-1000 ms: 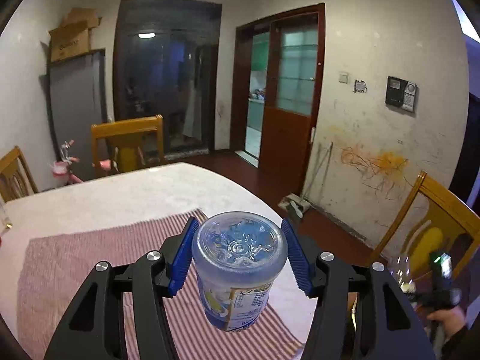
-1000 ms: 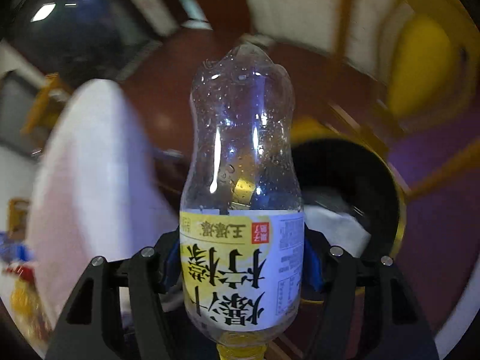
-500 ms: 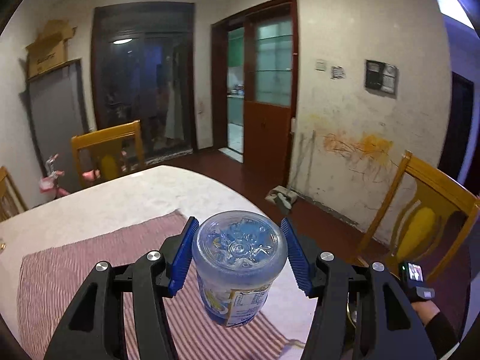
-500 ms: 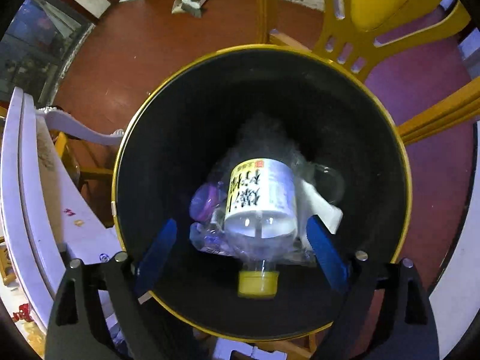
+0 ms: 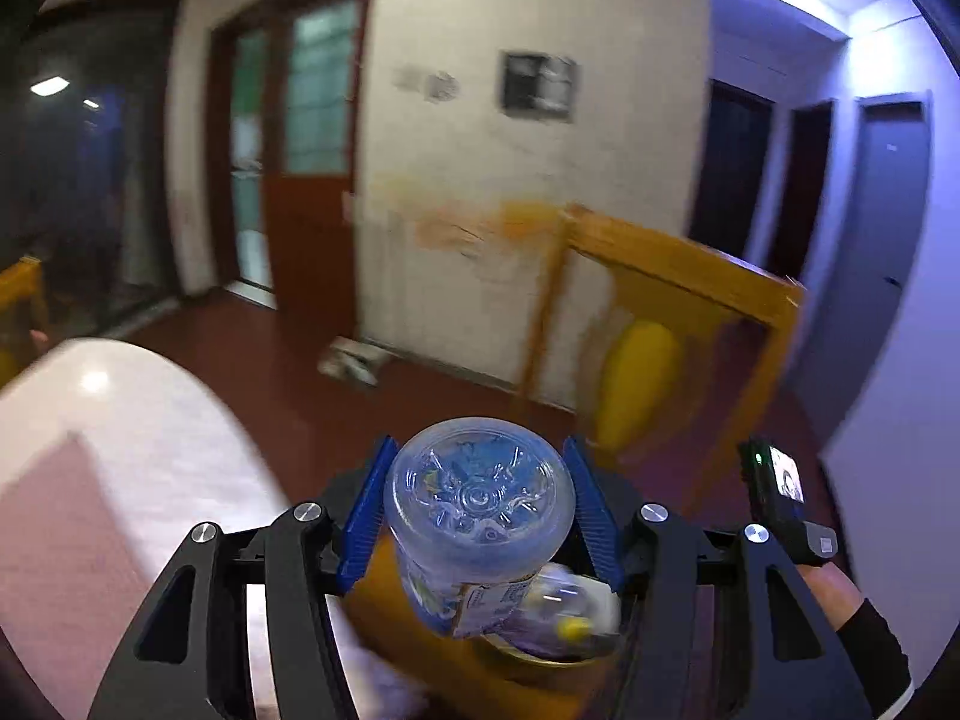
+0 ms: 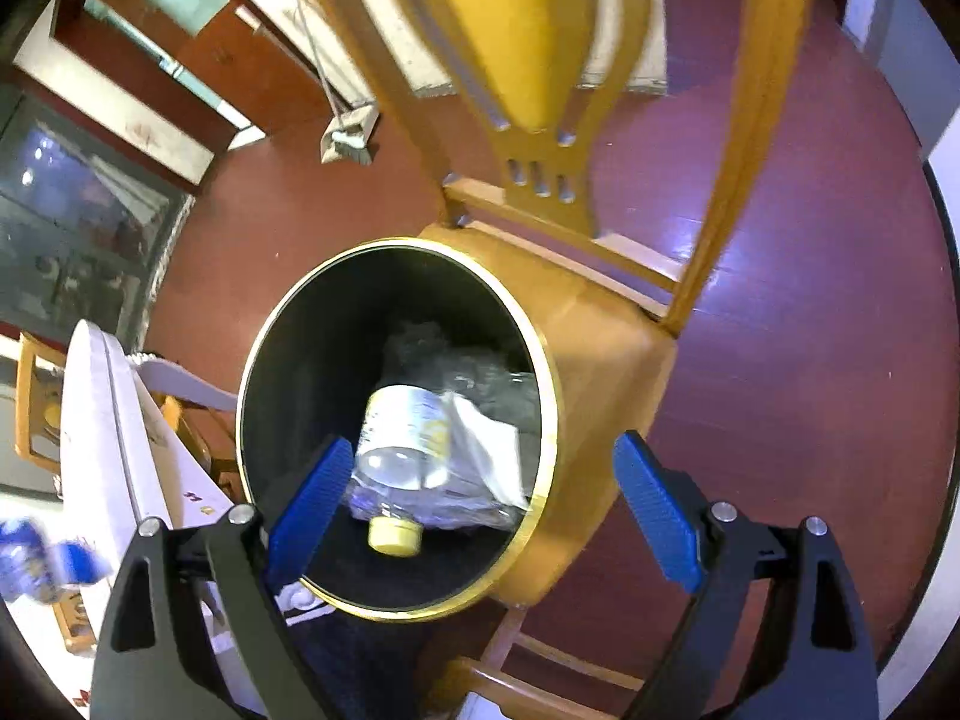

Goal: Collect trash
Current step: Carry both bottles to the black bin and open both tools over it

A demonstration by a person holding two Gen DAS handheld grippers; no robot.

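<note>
Over the chair seat: stood a black bin [image 6: 312, 360] with a gold rim, on the wooden chair [image 6: 606, 354], mouth facing up toward the right claw [image 6: 480, 501].
Inside the bin: lay a clear bottle [image 6: 399, 438] with a yellow-and-white label and a yellow cap, on crumpled plastic and a scrap of white paper [image 6: 486, 438].
Right claw: spread wide with nothing between the blue pads [image 6: 654, 510]; touched nothing; hovered just above the rim, near edge of the bin.
Left claw [image 5: 480, 510]: clamped on a second clear bottle [image 5: 480, 498], blue pads [image 5: 363, 510] pressed against both sides of it.
Long axis of held bottle: pointed along the fingers, away from the camera; moulded base faced forward, label end hung down and nearer the wrist.
Key relation: bin [image 5: 540, 657] sat just below and slightly ahead of the held bottle in the left wrist view, gold rim and yellow cap visible beneath the label; much of that view was smeared.
Nearer hand: left one, the only one loaded; right one was over the bin but empty.
Desk [image 5: 120, 450]: pale round edge and a pinkish cloth, off to the left of the left claw, apart from the bin.
Likely next step: probably bring the bottle over the mouth and part the pads.
Risk: judged small; bottle could clip the rim if let go early.
</note>
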